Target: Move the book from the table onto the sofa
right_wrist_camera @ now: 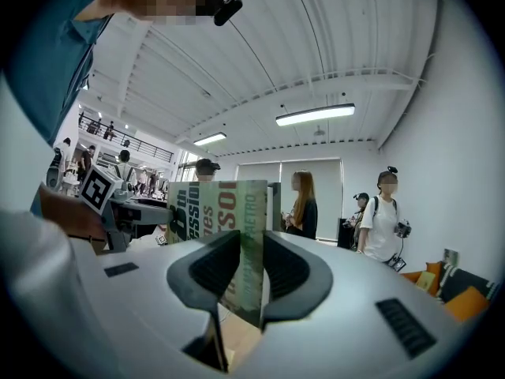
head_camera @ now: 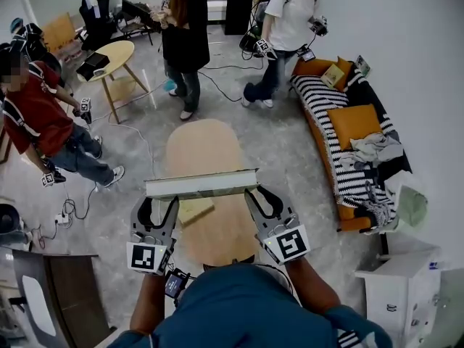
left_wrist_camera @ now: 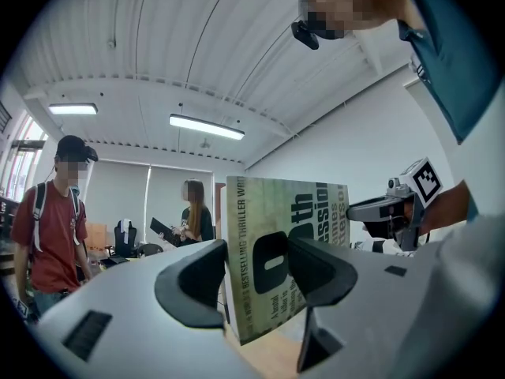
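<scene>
1. The sofa (head_camera: 330,140) stands along the right wall under a black-and-white striped cover. An orange cushion (head_camera: 353,124) and crumpled cloth lie on it. No book from the table is on it.
2. The oval wooden table (head_camera: 206,151) sits in the middle of the floor, left of the sofa and well apart from it. Its near end is just in front of the person.
3. Three other people stand at the far side of the room and at the left.
4. The book (head_camera: 201,184) is held on edge above the near half of the table, long side running left to right. Its green printed cover faces the person, and it is nowhere near the sofa.
5. The left gripper (head_camera: 156,203) is clamped on the book's left end, with a pad pressing each cover.
6. The right gripper (head_camera: 261,194) pinches the book's right end the same way, its jaws narrowed onto the covers.
7. A pale flat item (head_camera: 196,210) lies on the table below the book.
</scene>
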Motion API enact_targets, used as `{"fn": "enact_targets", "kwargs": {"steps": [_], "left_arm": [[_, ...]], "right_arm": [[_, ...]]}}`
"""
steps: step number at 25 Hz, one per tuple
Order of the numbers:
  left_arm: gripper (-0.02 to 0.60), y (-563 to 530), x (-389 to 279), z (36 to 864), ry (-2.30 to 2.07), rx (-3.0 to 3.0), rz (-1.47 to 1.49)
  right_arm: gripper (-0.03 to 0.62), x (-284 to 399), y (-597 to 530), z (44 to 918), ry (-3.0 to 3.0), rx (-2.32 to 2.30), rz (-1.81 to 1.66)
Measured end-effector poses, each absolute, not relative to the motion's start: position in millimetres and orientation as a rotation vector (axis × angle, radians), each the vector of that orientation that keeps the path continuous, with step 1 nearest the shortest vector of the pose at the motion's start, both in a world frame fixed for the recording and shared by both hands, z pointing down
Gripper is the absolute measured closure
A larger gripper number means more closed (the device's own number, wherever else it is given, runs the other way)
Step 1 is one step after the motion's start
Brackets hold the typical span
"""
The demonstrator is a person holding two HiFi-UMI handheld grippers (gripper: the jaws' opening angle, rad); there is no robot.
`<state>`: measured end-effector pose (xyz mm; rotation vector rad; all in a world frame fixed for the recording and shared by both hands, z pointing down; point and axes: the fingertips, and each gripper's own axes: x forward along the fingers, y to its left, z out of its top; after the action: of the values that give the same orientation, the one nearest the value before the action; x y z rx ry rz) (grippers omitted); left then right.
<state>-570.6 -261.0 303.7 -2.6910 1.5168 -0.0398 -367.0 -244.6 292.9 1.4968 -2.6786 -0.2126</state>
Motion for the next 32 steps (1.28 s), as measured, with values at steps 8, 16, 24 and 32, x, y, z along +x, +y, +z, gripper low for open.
{"fn": "enact_targets", "kwargs": {"steps": [8,16,24,32], "left_arm": [[0.333,-247,-575,298,1.476,-2.703,0.002],[0.333,-237,-574,296,1.397,-2.744,0.016],[0.333,-229,-543,300,1.265,-2.819,0.022],[0.332,-215,-483,298,1.106,-2.867,0.022]], "right_arm": [[0.494,-372,-225,279,-2.656,1.536,-0.249],[0.494,-374,-202,276,-2.602,1.607,-0.241],[0.494,-346,-175,280,-2.505,1.721,-0.229],[0.494,-294,-140,279,-2.424,1.868,-0.213]]}}
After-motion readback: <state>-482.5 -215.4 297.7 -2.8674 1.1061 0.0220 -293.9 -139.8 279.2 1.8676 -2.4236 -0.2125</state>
